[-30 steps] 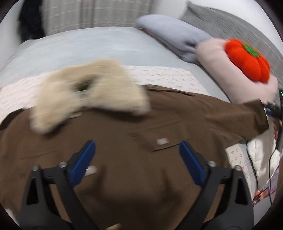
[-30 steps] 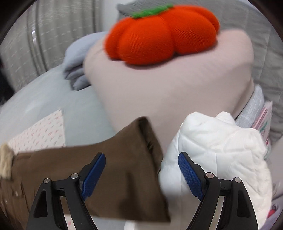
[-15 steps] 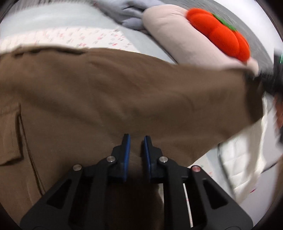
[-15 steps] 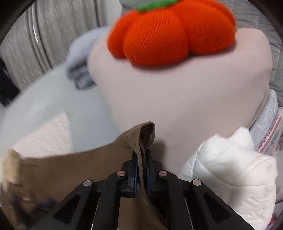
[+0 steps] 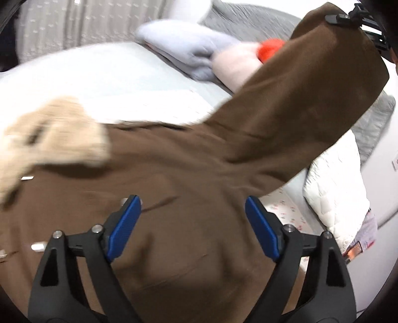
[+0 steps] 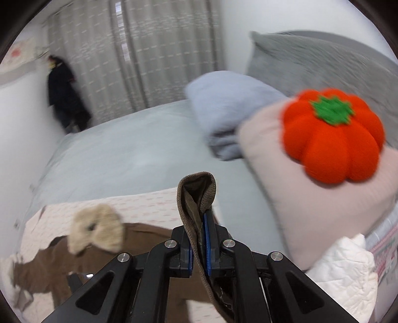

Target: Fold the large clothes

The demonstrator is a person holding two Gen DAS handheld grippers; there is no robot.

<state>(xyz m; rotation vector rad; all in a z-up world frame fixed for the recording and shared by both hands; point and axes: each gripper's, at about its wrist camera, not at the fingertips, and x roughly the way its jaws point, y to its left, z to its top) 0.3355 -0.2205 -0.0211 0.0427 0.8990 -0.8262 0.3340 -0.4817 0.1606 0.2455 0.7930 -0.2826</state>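
Note:
A brown jacket (image 5: 189,174) with a beige fleece collar (image 5: 54,131) lies spread on the bed. My left gripper (image 5: 192,223) is open just above the jacket's body, holding nothing. My right gripper (image 6: 199,238) is shut on the jacket's sleeve cuff (image 6: 196,188) and holds it lifted; in the left wrist view the raised sleeve (image 5: 311,87) stretches up to the upper right, where the right gripper (image 5: 358,22) shows. The jacket's body (image 6: 149,238) and collar (image 6: 97,228) lie below in the right wrist view.
An orange pumpkin cushion (image 6: 333,136) sits on a pink pillow (image 6: 311,198), with a pale blue folded blanket (image 6: 228,109) and a grey pillow (image 6: 311,57) behind. A white quilted item (image 6: 343,273) lies at the right. A patterned sheet (image 6: 149,201) lies under the jacket. Curtains (image 6: 149,49) hang at the back.
My left gripper has opened and let go of the jacket, pulling back over its body. My right gripper has lifted the sleeve cuff high off the bed.

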